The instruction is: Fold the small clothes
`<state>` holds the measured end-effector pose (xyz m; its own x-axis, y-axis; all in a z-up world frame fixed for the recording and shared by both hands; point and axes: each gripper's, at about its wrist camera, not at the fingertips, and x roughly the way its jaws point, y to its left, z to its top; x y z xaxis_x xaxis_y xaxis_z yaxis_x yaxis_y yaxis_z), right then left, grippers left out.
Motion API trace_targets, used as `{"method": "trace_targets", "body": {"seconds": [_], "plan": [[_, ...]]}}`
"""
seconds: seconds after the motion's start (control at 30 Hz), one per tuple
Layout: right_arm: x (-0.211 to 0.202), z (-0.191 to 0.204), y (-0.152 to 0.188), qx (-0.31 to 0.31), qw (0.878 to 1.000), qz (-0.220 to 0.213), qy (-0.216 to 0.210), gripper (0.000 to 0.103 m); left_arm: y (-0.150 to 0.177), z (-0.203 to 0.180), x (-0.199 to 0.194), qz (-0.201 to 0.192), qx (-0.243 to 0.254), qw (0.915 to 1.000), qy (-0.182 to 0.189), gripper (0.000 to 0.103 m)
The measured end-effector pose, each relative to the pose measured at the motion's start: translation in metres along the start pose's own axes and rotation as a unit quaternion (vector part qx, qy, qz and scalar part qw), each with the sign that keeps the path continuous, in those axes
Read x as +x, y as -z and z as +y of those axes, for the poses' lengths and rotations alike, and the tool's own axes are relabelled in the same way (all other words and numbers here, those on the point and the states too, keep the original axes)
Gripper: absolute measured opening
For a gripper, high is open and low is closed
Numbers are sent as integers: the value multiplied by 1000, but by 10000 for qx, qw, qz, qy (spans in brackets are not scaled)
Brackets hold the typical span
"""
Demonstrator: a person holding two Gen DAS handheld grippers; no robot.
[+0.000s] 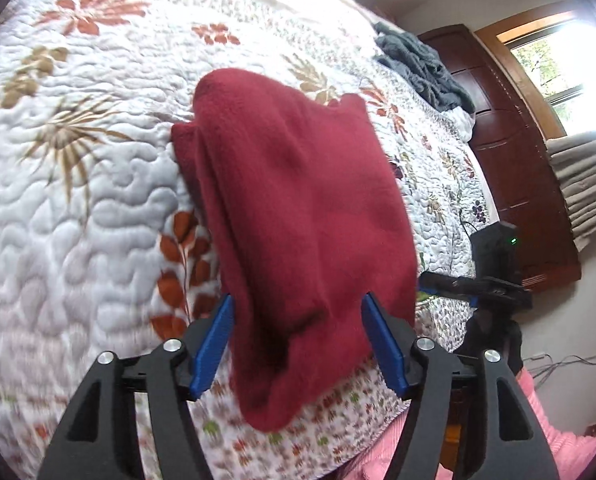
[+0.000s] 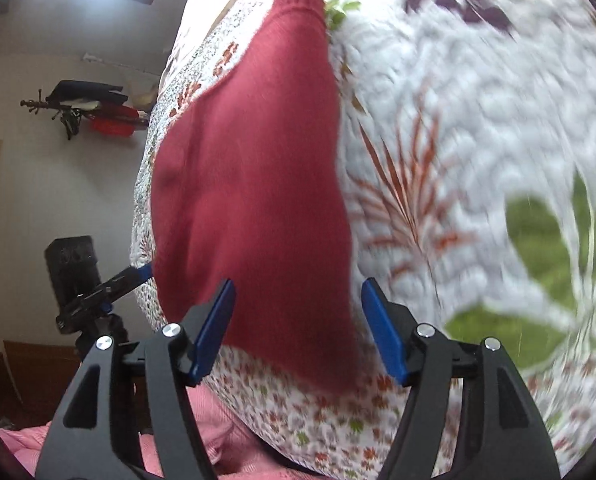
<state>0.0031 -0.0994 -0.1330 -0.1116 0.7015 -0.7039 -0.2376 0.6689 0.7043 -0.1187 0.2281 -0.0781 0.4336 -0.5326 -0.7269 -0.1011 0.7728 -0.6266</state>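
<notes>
The dark red garment [image 1: 298, 216] lay folded into a thick bundle on the floral quilt [image 1: 98, 184], near its front edge, so the folding looked nearly done, perhaps only tidying left. The left gripper [image 1: 298, 344] and right gripper [image 2: 298, 332] both gaped wide, holding nothing. Beyond the quilt stood a dark wooden headboard [image 1: 509, 152] and a bright window [image 1: 553, 56]

Both wrist views look steeply down, close above the red garment [image 1: 298, 216] on the bed's quilt [image 1: 78, 200]; the left faces it from one side, the right [image 2: 258, 184] from the other; both share garment and quilt.
</notes>
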Motion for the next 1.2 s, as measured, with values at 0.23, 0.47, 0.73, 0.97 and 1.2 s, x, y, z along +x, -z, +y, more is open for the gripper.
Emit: {"method": "trace_targets", "body": {"seconds": [0.23,0.47,0.73,0.97,1.2], "plan": [[9,-13,19,139,9998,108,-73,52,21,-23,20,70,262,9989,-390,66],[13,-8,22,86,9997,159,-171,23,28,-8,30,177,243,9975,-632,65],[8,3,26,4,9996,124,-263,19,32,-3,26,209,244,9978,-587,65],[8,-5,31,90,9997,145,-178,20,34,3,31,251,249,9974,-632,65],[15,-10,33,140,9997,204,-3,24,38,11,32,279,196,9973,-658,65]]}}
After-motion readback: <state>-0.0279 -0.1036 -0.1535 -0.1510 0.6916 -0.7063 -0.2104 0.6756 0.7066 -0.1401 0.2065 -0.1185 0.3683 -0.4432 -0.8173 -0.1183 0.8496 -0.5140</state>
